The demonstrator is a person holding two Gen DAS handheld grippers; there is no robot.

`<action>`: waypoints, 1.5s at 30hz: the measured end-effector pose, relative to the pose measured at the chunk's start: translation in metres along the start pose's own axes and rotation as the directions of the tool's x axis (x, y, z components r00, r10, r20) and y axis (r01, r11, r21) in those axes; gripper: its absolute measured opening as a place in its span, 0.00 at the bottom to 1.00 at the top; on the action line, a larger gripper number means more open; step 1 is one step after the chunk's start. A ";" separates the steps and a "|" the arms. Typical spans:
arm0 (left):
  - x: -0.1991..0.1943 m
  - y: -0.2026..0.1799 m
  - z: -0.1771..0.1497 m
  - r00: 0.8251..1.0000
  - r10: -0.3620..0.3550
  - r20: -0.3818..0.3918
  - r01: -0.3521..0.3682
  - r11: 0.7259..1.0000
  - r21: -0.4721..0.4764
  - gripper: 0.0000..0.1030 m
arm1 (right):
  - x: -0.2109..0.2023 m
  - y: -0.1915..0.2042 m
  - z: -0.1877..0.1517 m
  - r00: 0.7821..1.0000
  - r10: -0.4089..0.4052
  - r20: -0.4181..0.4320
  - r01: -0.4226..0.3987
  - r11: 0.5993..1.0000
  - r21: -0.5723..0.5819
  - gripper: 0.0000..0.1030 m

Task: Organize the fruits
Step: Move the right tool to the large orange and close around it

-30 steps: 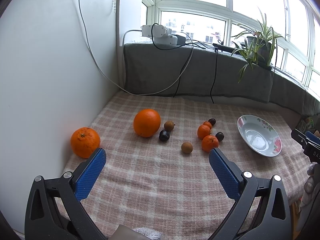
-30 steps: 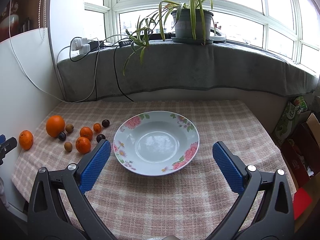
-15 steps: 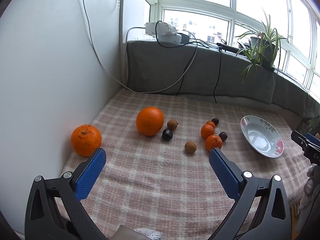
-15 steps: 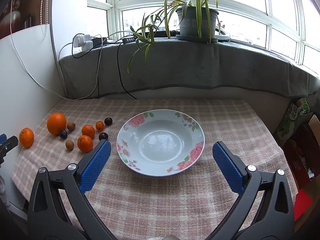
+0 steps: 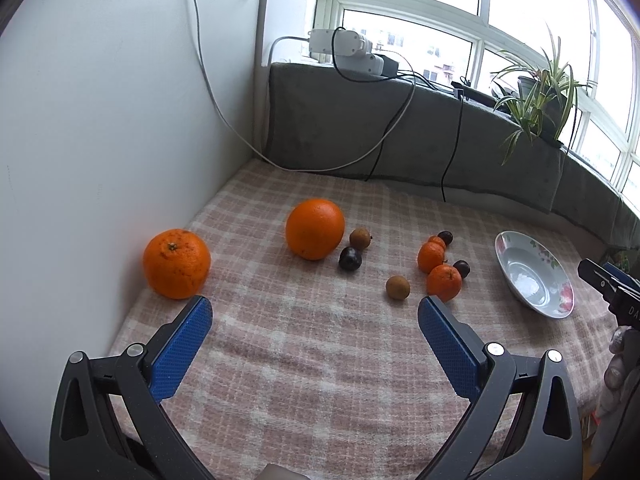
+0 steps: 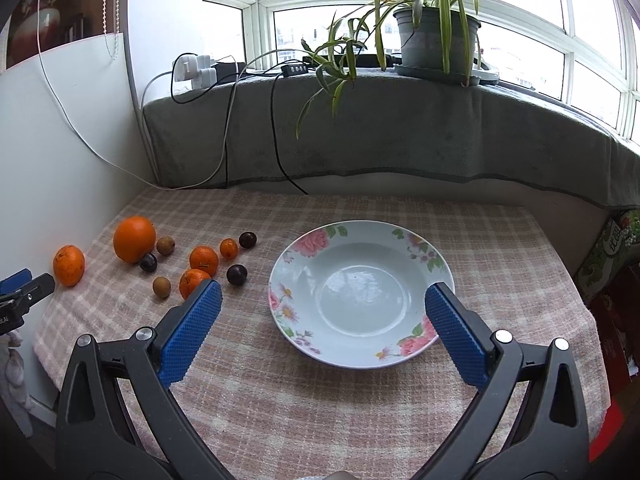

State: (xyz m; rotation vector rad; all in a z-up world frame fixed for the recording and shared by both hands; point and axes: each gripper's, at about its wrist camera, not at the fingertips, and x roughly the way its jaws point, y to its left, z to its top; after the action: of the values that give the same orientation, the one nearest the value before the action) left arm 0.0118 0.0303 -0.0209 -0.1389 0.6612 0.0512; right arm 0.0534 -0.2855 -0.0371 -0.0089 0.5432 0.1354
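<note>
Fruits lie on a checked cloth. In the left wrist view a large orange (image 5: 315,229) sits mid-table and a second orange (image 5: 177,263) by the white wall, with small tangerines (image 5: 443,282), dark plums (image 5: 350,258) and brown longans (image 5: 397,287) between. An empty flowered bowl (image 5: 532,272) lies to the right. My left gripper (image 5: 316,310) is open and empty, short of the fruits. In the right wrist view my right gripper (image 6: 323,298) is open and empty over the near part of the bowl (image 6: 360,260); the fruits (image 6: 204,260) lie to its left.
A white wall (image 5: 100,140) borders the left side. A grey-covered sill (image 6: 380,136) runs along the back with a power strip (image 5: 348,56), hanging cables (image 6: 276,136) and a potted plant (image 6: 436,36). Boxes (image 6: 608,256) stand beyond the table's right edge.
My left gripper has moved forward and slightly left toward the fruits. My right gripper has moved forward over the bowl. Both stay open.
</note>
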 end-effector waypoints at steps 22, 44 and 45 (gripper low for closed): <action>0.033 0.022 -0.010 0.998 -0.018 -0.055 0.013 0.996 -0.083 0.99 | 0.066 0.087 0.046 0.965 0.241 -0.108 -0.257 0.951 -0.172 1.00; 0.091 0.030 0.011 0.976 -0.192 -0.101 0.172 0.969 -0.179 0.67 | 0.193 0.181 0.077 0.742 0.509 -0.436 -0.561 0.828 0.012 0.86; 0.094 0.030 0.012 0.975 -0.195 -0.103 0.174 0.968 -0.181 0.65 | 0.199 0.182 0.078 0.735 0.513 -0.444 -0.561 0.827 0.028 0.85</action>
State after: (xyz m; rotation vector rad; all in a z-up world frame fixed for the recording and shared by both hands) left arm 0.0905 0.0623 -0.0733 -0.3717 0.7609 -0.0810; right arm 0.2377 -0.0766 -0.0682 0.0139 0.9822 0.7535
